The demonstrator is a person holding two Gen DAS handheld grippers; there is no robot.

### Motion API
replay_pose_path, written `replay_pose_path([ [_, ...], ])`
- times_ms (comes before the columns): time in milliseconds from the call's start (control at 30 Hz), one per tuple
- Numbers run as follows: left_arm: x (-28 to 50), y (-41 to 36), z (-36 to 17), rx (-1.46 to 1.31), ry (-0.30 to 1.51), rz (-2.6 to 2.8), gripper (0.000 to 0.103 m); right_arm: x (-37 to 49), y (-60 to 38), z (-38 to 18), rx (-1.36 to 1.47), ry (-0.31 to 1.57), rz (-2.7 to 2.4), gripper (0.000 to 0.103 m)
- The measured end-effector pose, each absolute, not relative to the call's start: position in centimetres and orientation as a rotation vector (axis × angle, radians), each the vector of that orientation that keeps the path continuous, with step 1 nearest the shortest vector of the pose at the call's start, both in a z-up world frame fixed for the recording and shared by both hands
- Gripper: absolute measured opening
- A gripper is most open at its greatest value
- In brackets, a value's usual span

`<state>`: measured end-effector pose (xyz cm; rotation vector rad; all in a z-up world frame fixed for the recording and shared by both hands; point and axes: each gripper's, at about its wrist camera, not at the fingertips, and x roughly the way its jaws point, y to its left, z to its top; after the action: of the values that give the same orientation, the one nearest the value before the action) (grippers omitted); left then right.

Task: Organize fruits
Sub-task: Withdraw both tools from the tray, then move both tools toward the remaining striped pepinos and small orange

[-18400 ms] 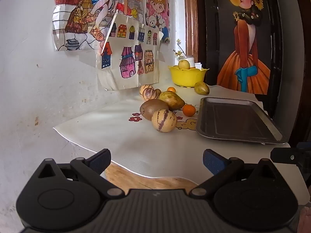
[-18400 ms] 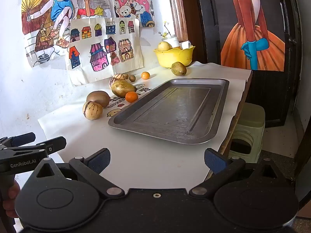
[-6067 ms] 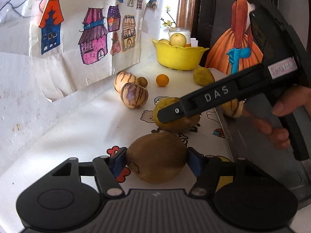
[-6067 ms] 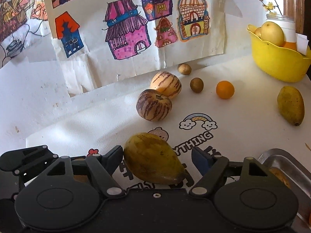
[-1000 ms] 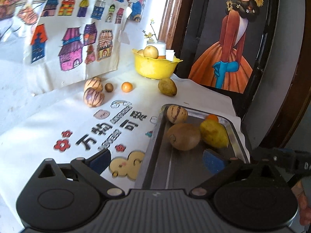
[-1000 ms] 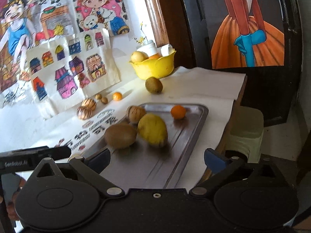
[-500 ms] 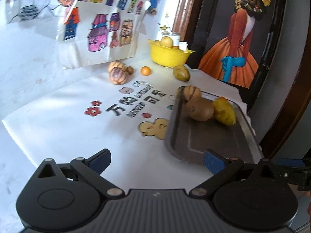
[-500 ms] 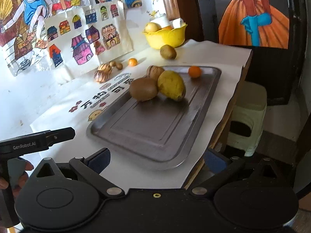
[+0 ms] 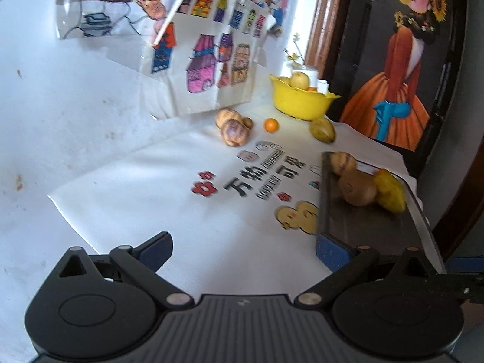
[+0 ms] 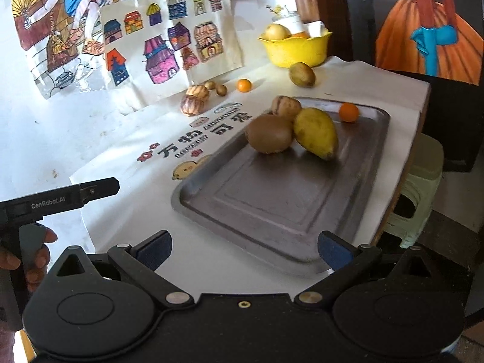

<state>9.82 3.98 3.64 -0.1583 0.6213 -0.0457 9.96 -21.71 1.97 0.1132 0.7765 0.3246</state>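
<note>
Currently both the left gripper [image 9: 243,249] and right gripper [image 10: 244,249] gape wide, empty. Loose striped fruit [image 9: 235,132] lies beyond the tray's [image 10: 211,208] left rim, nearer the left gripper.

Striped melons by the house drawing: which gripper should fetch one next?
Probably left. The left gripper is open over the cloth on the striped melons' side; the right gripper hangs over the metal tray.

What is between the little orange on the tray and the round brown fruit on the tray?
In the right wrist view, the yellow-green mango lies between the small orange and the brown fruit, all on the metal tray. It touches the brown fruit.
</note>
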Motion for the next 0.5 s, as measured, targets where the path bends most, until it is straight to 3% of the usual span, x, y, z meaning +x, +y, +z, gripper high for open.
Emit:
replay_pose_path([
  [500, 13.8, 6.7, 5.1, -0.146, 0.592, 0.027, 0.103, 16.4, -21.2, 5.9, 0.01, 0.706, 0.421, 0.102],
])
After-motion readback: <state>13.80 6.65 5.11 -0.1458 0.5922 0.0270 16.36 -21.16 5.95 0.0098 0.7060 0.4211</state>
